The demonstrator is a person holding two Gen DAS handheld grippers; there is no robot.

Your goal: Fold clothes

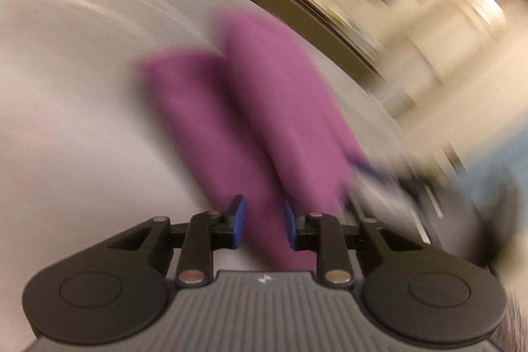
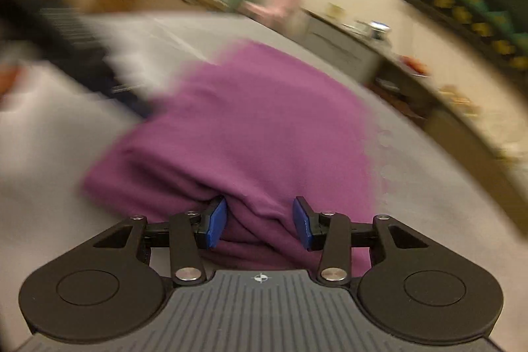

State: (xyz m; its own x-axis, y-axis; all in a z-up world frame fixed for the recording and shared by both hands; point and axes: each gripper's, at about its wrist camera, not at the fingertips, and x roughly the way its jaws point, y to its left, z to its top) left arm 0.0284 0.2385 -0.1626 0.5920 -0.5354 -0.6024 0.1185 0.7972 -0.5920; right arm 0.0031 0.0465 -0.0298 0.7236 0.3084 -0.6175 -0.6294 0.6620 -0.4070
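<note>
In the left wrist view, heavily blurred, one purple garment (image 1: 250, 108) lies on a pale grey table (image 1: 66, 121), showing as two long lobes with a dark crease between them. The left gripper (image 1: 264, 221) has its two blue pads (image 1: 240, 220) parted by a narrow gap, and a strip of the purple cloth runs through that gap; whether the pads actually pinch it cannot be told. Bare table spreads wide to the left of the cloth, while the table's curved far edge (image 1: 330, 22) passes close on the right, with smeared shelving beyond. In the right wrist view, the same single garment (image 2: 250, 127) sits bunched in the middle of the table (image 2: 429, 187). The right gripper (image 2: 260, 221) stands wider apart, two blue pads (image 2: 217, 221) flanking a fold of the near hem without clearly pressing it. A dark blurred shape (image 2: 66, 35), probably the other gripper, crosses the upper left. Open table lies on both sides, and the far edge (image 2: 330, 32) runs diagonally behind.
</note>
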